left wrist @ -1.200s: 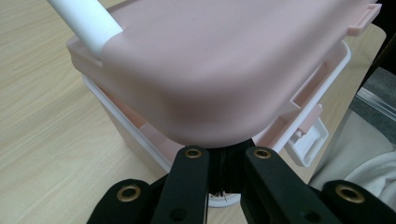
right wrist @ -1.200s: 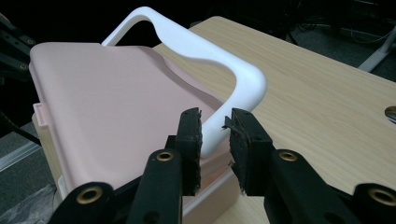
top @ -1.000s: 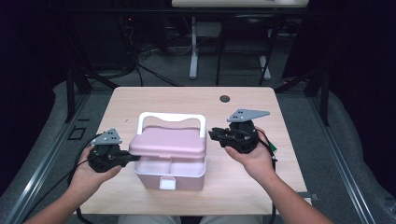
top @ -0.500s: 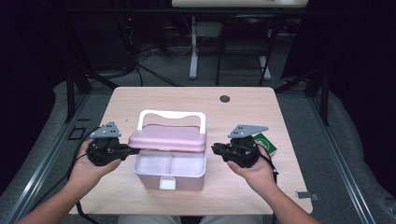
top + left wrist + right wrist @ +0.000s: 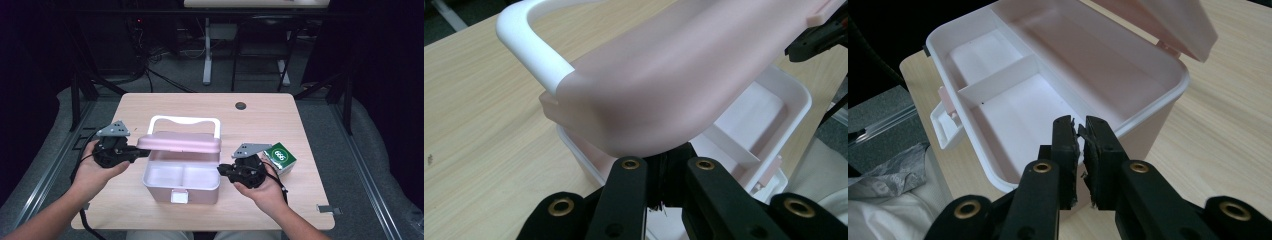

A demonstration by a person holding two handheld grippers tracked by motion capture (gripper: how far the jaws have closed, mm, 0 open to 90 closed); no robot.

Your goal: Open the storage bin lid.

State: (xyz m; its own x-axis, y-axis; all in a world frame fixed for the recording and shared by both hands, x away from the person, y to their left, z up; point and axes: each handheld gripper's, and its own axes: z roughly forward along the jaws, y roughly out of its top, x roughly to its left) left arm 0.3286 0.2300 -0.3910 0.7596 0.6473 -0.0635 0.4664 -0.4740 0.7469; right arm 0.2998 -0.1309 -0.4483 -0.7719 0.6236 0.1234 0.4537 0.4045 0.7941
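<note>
Compared with a second earlier, the pink lid [image 5: 179, 144] is raised higher off the box [image 5: 181, 179] at mid-desk [image 5: 280, 112], pinched by the closed left tongs [image 5: 142, 153], while the right tongs [image 5: 223, 171], closed and empty, have dropped to the box's right wall, leaving both compartments exposed.

Left black two-jaw gripper [image 5: 141, 153] held level in the left hand [image 5: 95, 167], pointing toward the table's middle, jaws clamped on the edge of the raised pink plastic lid [image 5: 180, 144]; grey three-cornered plate on top, forearm coming in from the lower left. Right black two-jaw gripper [image 5: 223, 171] cupped in the right hand [image 5: 262, 186], also level, aimed leftward, jaws nearly together after closing further, nothing between them. Right forearm angled in from the bottom.
</note>
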